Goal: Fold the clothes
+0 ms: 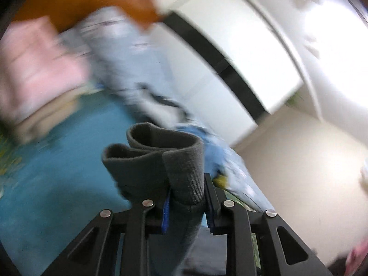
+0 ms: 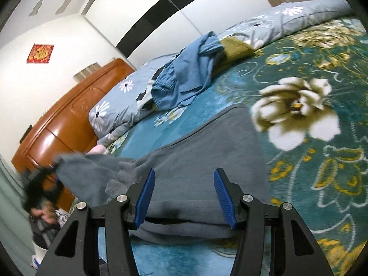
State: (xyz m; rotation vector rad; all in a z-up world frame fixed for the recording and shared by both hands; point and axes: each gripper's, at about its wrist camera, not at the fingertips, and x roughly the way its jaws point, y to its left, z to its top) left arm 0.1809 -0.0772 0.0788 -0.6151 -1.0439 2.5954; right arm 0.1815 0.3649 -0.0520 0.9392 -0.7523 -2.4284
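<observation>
1. The left gripper (image 1: 187, 203) was pinched on a bunched end of the grey garment (image 1: 161, 161), low in the centre of the left wrist view; its rolled hem stood up above the pads.
2. The right gripper (image 2: 185, 197) had its blue pads (image 2: 145, 197) spread apart, with the grey garment (image 2: 207, 161) lying flat on the bed beneath them, across the lower middle of the right wrist view. I could not tell whether they touched it.
3. Judged from this, the step was carrying one end over to make a fold. It would go best with the raised end drawn across evenly while the right gripper pinned or caught the body, so the cloth did not drag.
4. The garment looked like soft, thick fleece, limp and prone to bunching.
5. The bedspread (image 2: 322, 138) was plush teal with large flower prints; a blue garment (image 2: 184, 78) lay crumpled in the upper centre, against a pale floral quilt (image 2: 287, 20).
</observation>
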